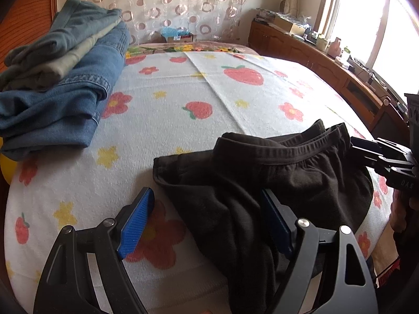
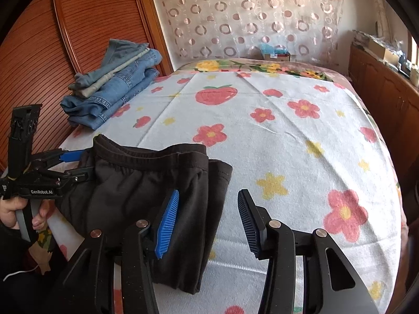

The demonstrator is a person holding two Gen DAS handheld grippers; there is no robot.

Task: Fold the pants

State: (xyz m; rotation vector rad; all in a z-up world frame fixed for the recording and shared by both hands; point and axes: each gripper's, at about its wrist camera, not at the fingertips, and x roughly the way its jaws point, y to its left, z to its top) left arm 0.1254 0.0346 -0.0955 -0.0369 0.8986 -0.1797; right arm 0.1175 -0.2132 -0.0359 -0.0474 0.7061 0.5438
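On the flowery bed cover (image 2: 301, 141) near me lie the black pants (image 2: 146, 191), folded small, both my left tongs (image 1: 207, 222) and right tongs (image 2: 207, 219) apart and empty, so next I think I press them flat.

L hand-held gripper (image 1: 207, 222) jaws wide; R hand-held gripper (image 2: 208, 222) parted, both angled down.
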